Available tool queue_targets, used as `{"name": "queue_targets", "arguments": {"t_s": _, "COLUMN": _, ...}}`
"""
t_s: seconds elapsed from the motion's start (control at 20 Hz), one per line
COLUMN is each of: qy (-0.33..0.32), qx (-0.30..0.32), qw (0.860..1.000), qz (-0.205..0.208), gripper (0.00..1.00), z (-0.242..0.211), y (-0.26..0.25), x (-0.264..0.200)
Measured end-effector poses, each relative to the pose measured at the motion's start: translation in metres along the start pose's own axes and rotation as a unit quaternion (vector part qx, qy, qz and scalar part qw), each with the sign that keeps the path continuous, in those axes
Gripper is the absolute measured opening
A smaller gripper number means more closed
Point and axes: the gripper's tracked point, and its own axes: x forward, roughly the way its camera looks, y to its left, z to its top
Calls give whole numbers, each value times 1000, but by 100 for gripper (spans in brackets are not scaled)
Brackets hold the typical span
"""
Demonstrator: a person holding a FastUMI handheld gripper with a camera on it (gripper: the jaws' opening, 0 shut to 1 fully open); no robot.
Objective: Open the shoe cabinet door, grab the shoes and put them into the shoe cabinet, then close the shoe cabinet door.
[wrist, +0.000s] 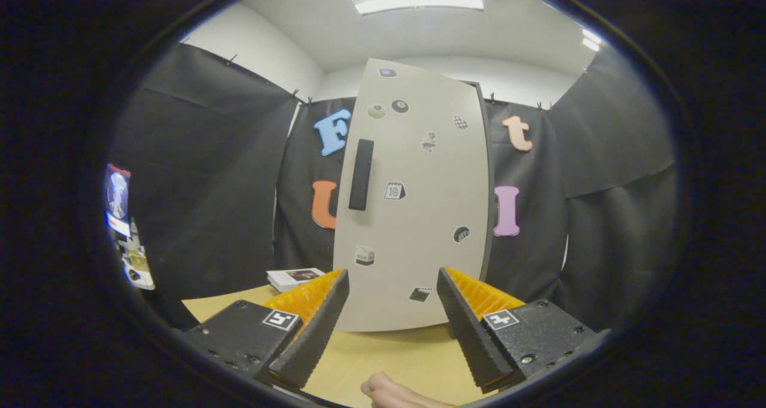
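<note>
Fingers of the gripper [392,318] stand wide apart and hold nothing, squared to the shoe cabinet door [413,198] just ahead. Door, shut and upright at the desk's [383,354] far edge, turns its dark handle [361,174] toward them, so this fits either before opening or after closing. A hand [389,391] rests at the near edge.

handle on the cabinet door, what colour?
Black handle on the pale grey cabinet door, gripper view; open tool holds nothing.

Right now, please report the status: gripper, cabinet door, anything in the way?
Gripper open, holding nothing. Cabinet door shut, upright on table just ahead of fingers; handle facing gripper. Hand below fingers; path to door clear.
</note>
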Motion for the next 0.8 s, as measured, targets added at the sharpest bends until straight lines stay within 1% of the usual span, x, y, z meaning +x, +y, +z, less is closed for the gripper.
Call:
{"name": "queue_targets", "arguments": {"t_s": 0.2, "qy": 0, "qx": 10, "qw": 1000, "qz": -30, "gripper": 97, "z": 2, "y": -20, "x": 0}}
{"name": "queue_targets", "arguments": {"t_s": 0.65, "qy": 0, "qx": 17, "qw": 998, "qz": -56, "gripper": 97, "z": -3, "y": -30, "x": 1}}
{"name": "queue_targets", "arguments": {"t_s": 0.8, "qy": -5, "qx": 24, "qw": 998, "qz": -65, "gripper": 97, "z": 1, "y": -43, "x": -12}}
